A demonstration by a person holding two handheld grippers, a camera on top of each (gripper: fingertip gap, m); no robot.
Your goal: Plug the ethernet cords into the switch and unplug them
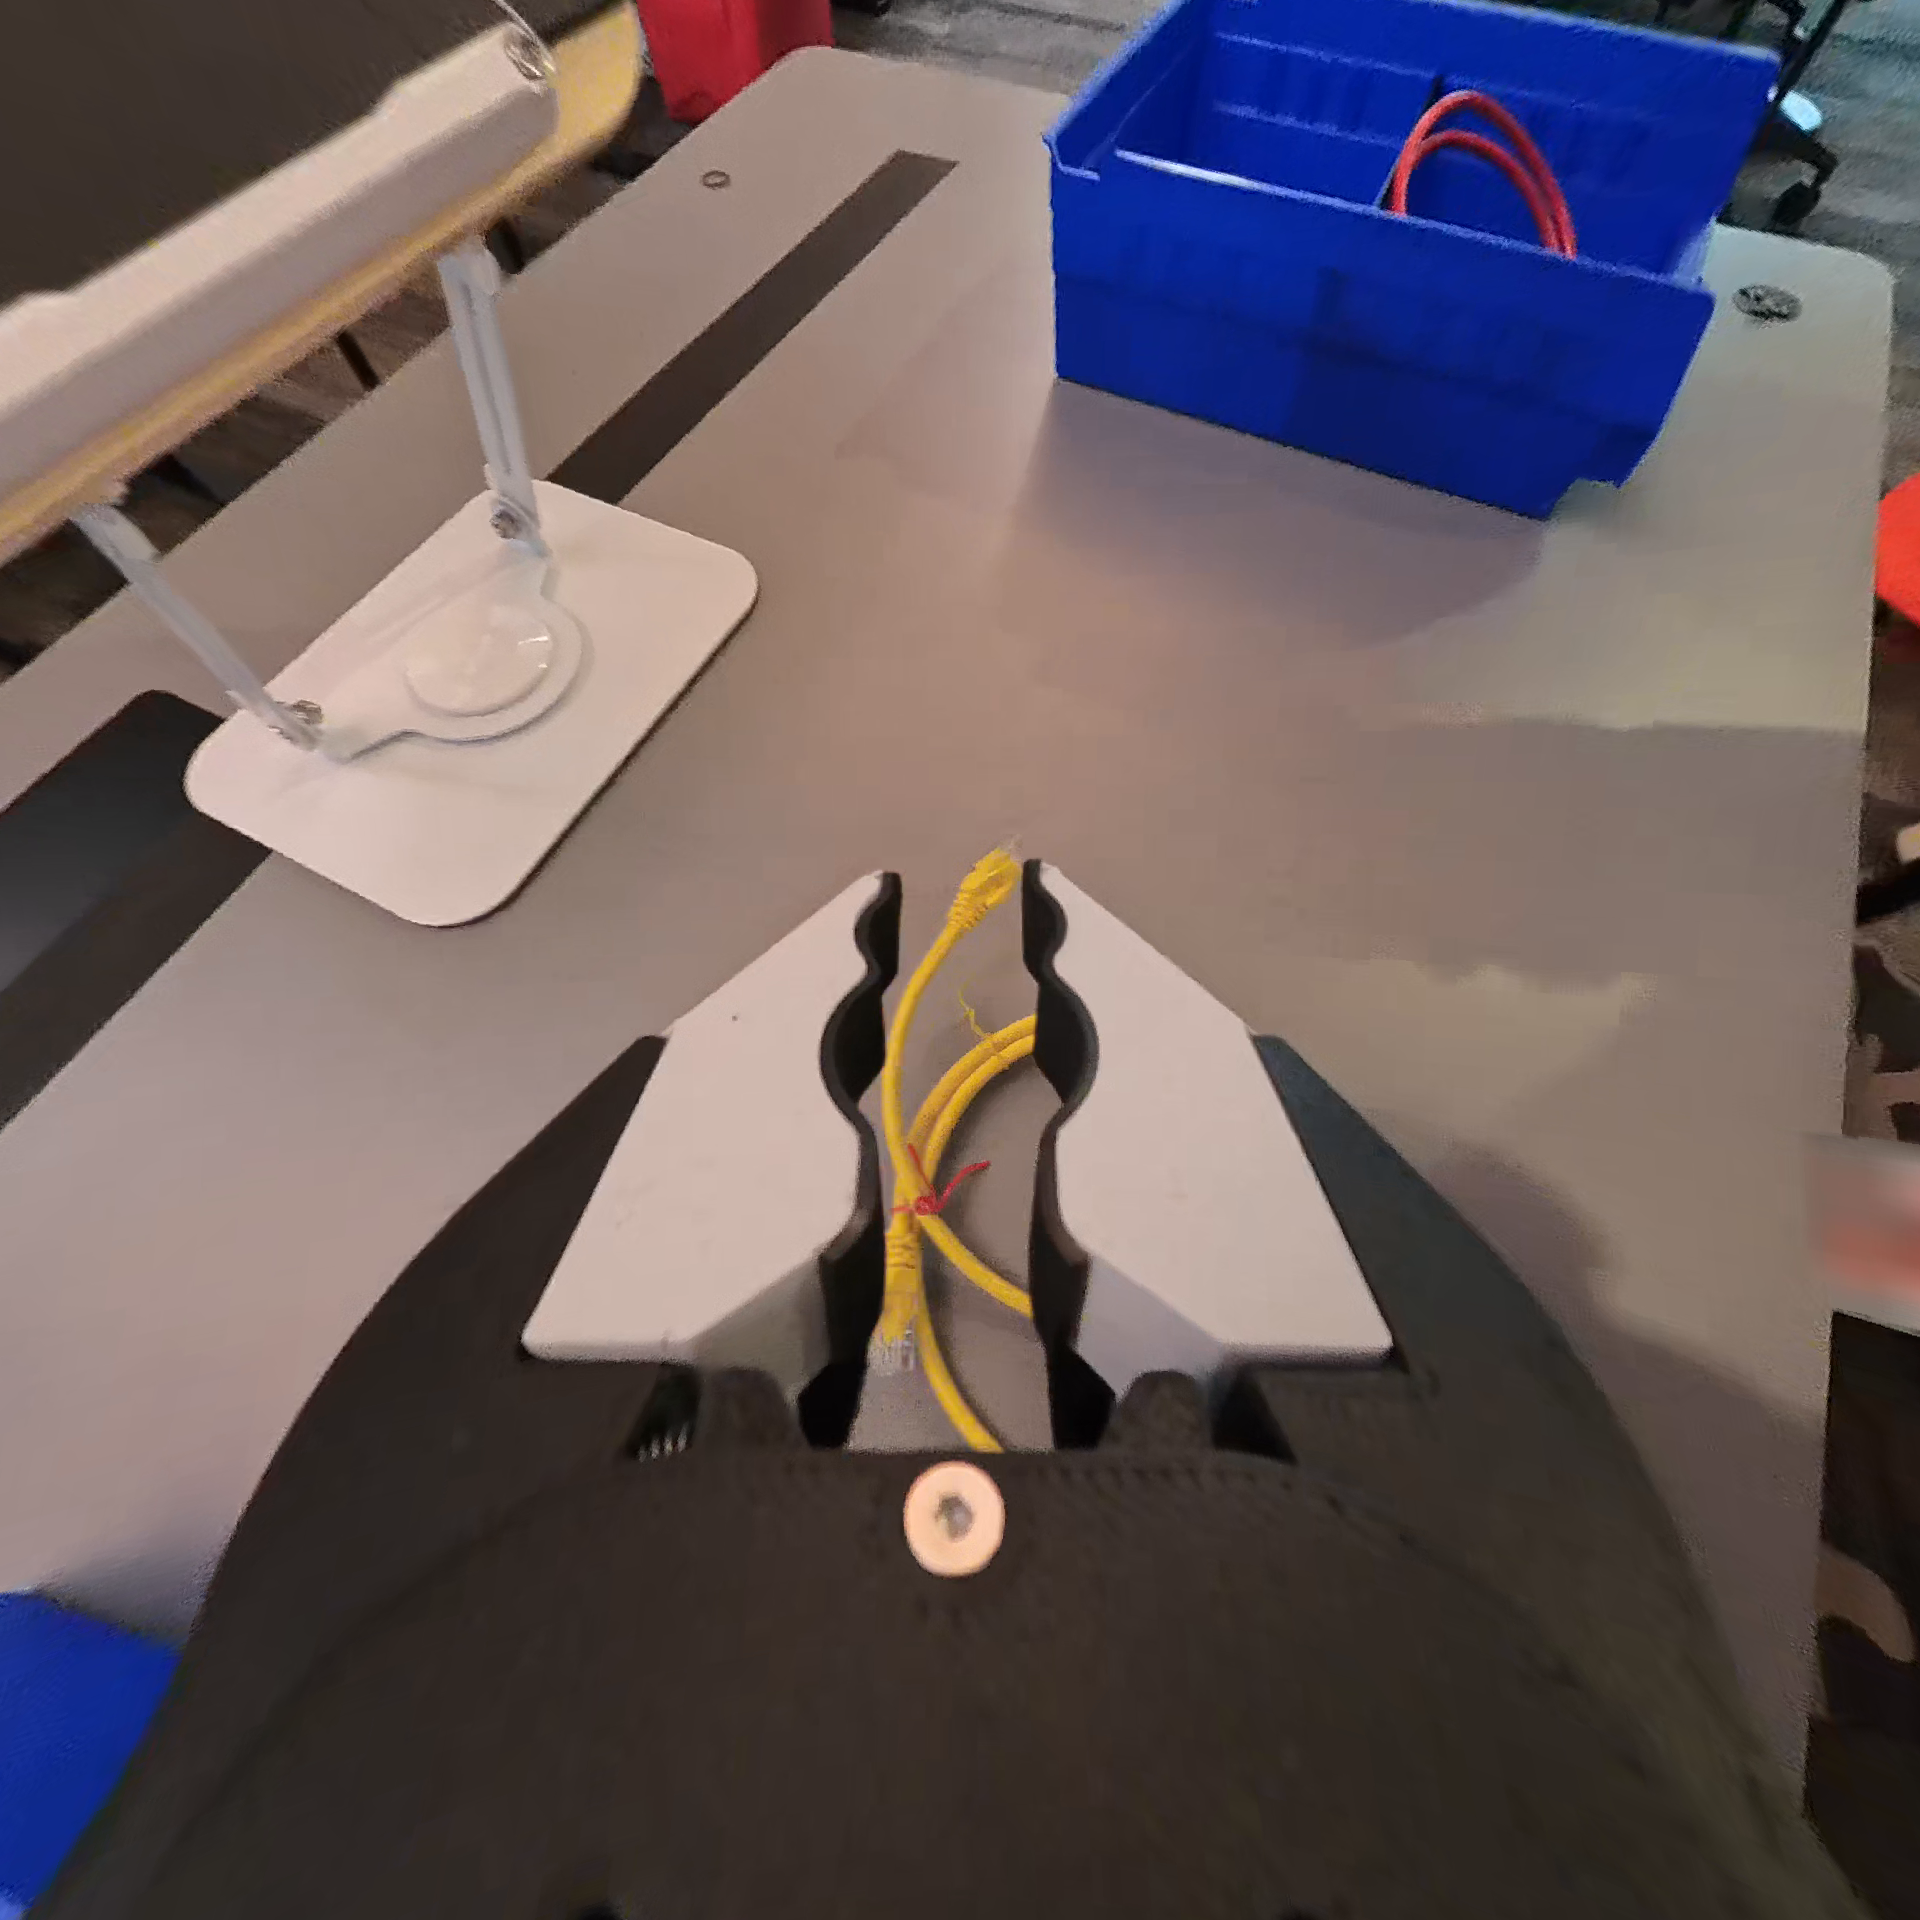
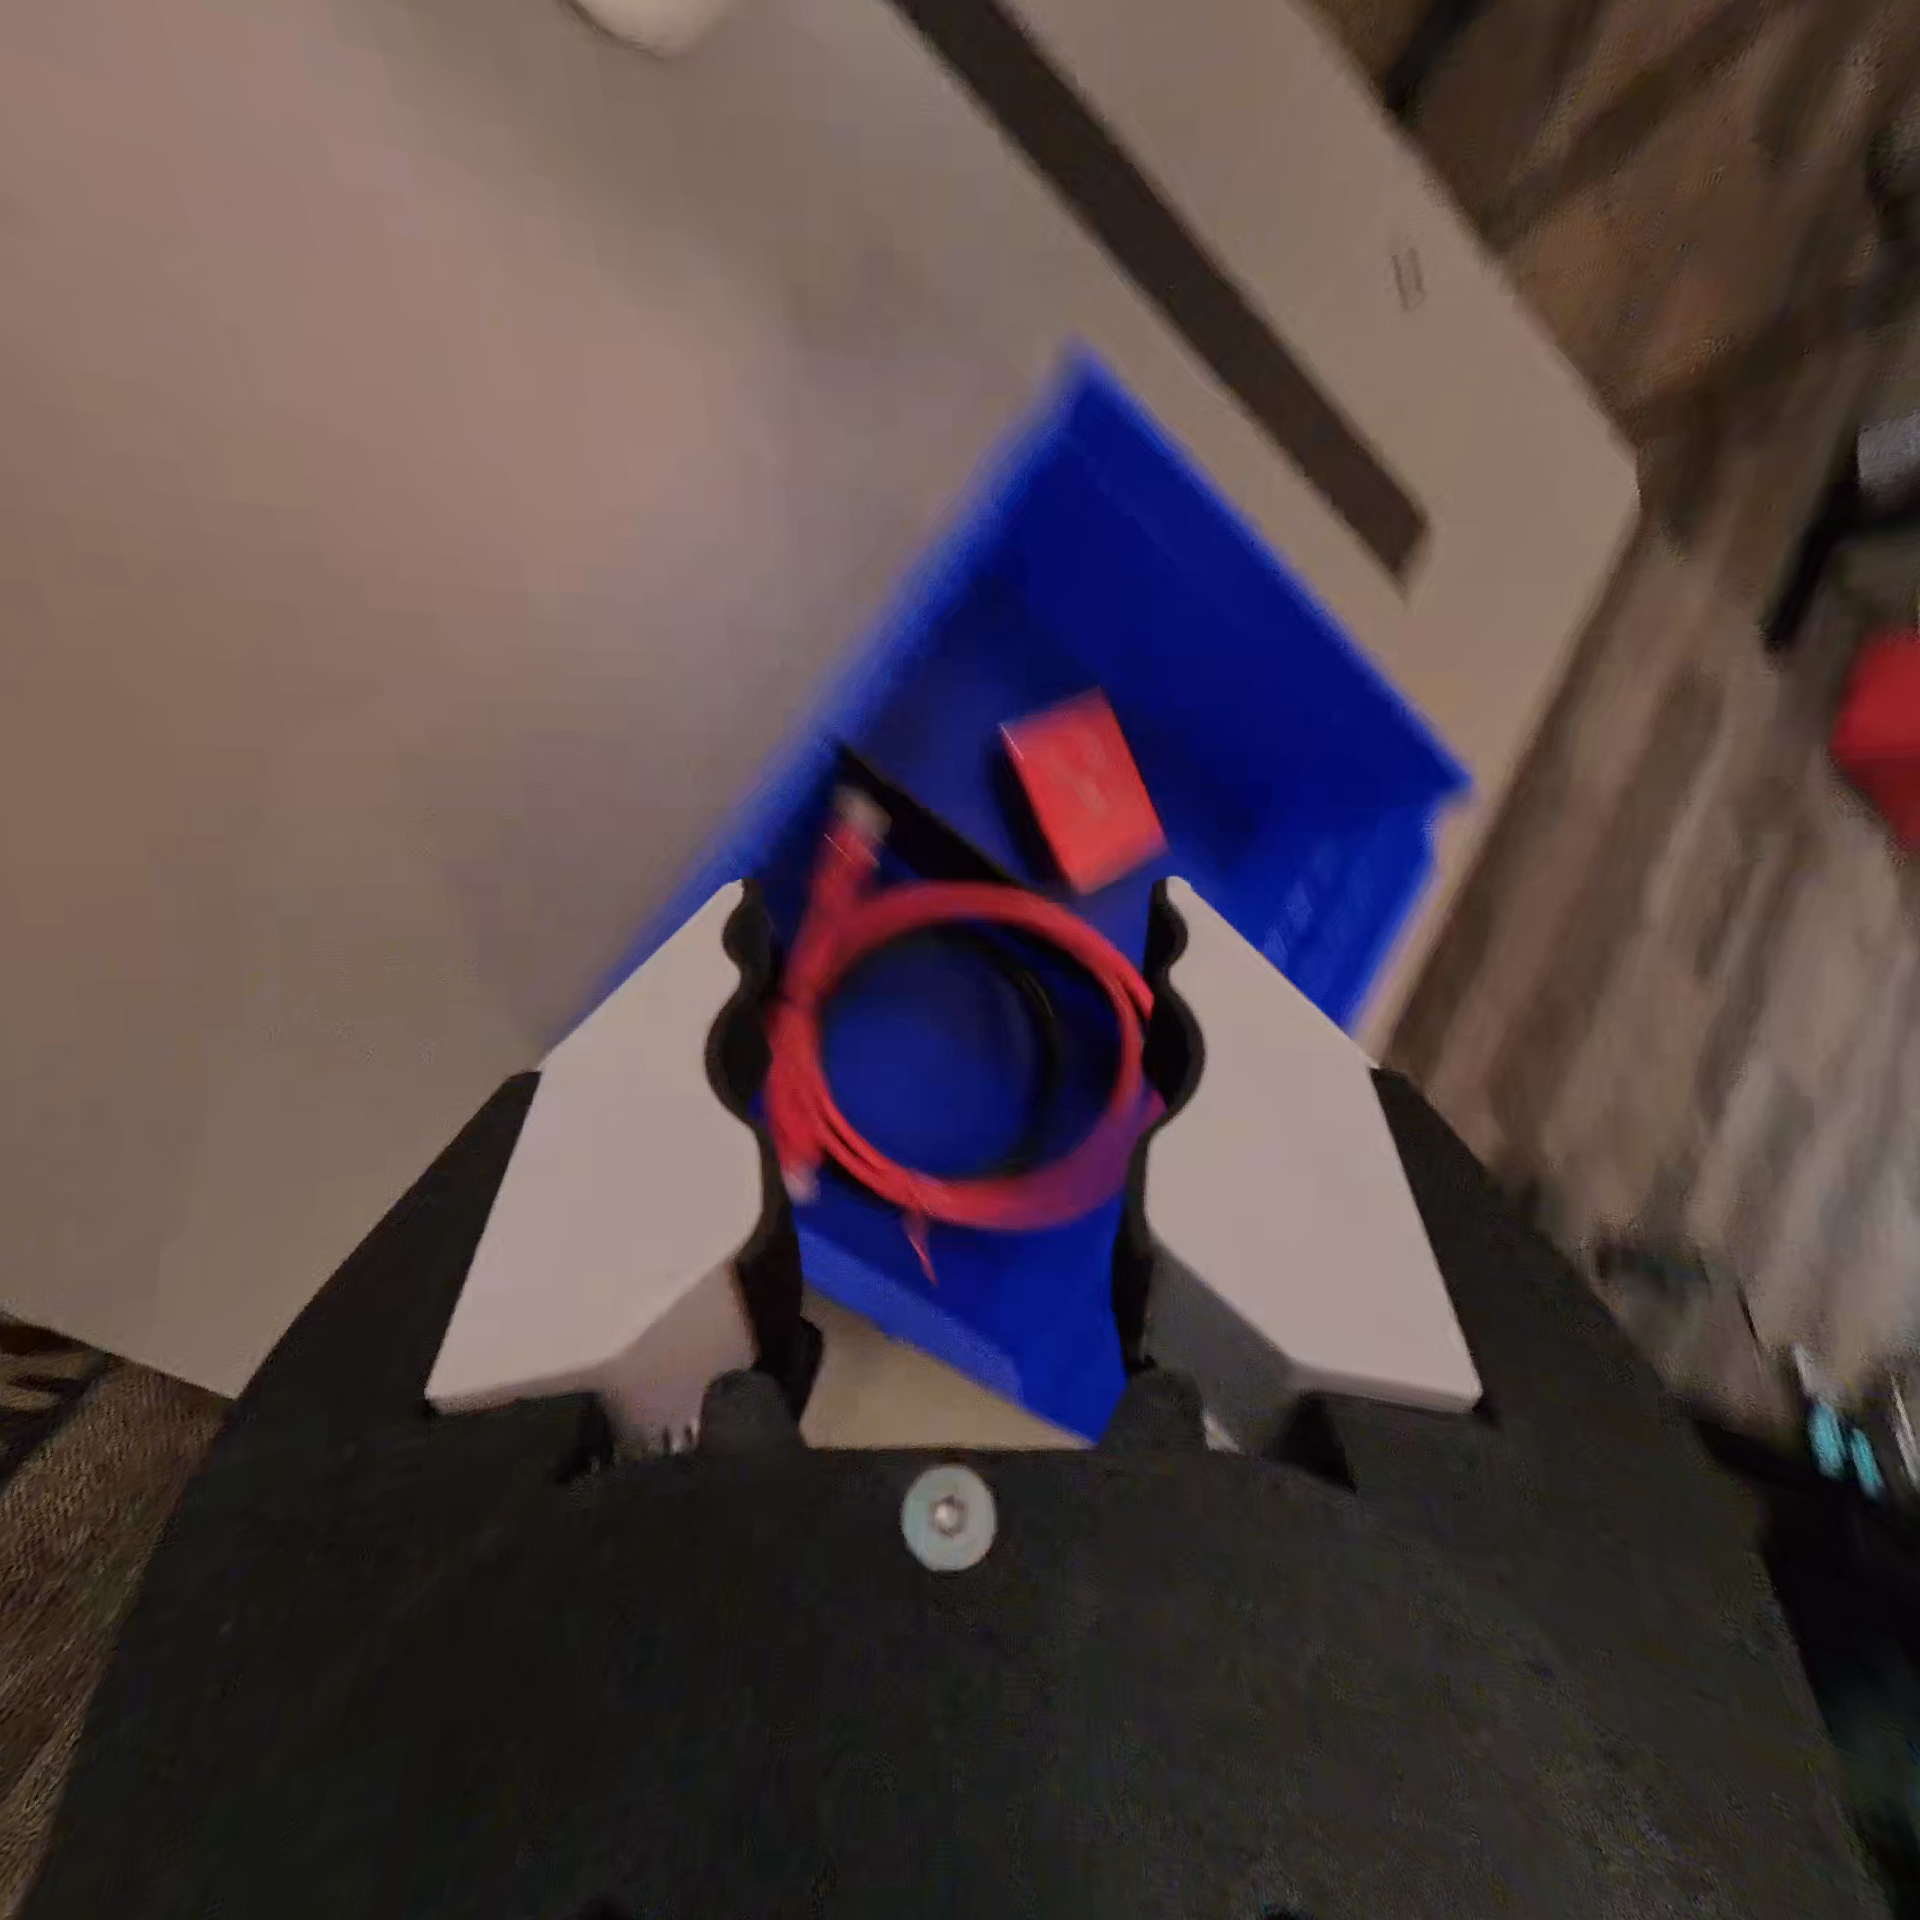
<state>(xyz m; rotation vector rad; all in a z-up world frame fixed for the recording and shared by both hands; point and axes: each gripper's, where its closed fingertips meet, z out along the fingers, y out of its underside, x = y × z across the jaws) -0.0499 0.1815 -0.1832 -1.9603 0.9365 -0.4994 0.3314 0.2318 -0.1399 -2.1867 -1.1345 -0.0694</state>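
A yellow ethernet cord (image 1: 914, 1049), coiled and bound with a red twist tie, lies on the grey table (image 1: 1247, 727). My left gripper (image 1: 961, 883) hovers over it, its jaws a narrow gap apart with the cord showing between them; one yellow plug sits by the right fingertip. My right gripper (image 2: 956, 894) is wide open above a blue bin (image 2: 1299, 665). The bin holds a coiled red ethernet cord (image 2: 966, 1049) and a small red box (image 2: 1081, 800). The right wrist view is blurred. The bin (image 1: 1351, 343) and red cord (image 1: 1486, 156) also show at the far right in the left wrist view.
A white stand (image 1: 468, 707) with a flat base holds up a tilted panel at the left of the table. A black strip (image 1: 748, 322) runs along the table's far side. A blue object (image 1: 62, 1714) sits at the near left edge. Patterned carpet (image 2: 1662, 935) lies beyond the table. The tips of one gripper are about 40 centimeters away from the tips of the other.
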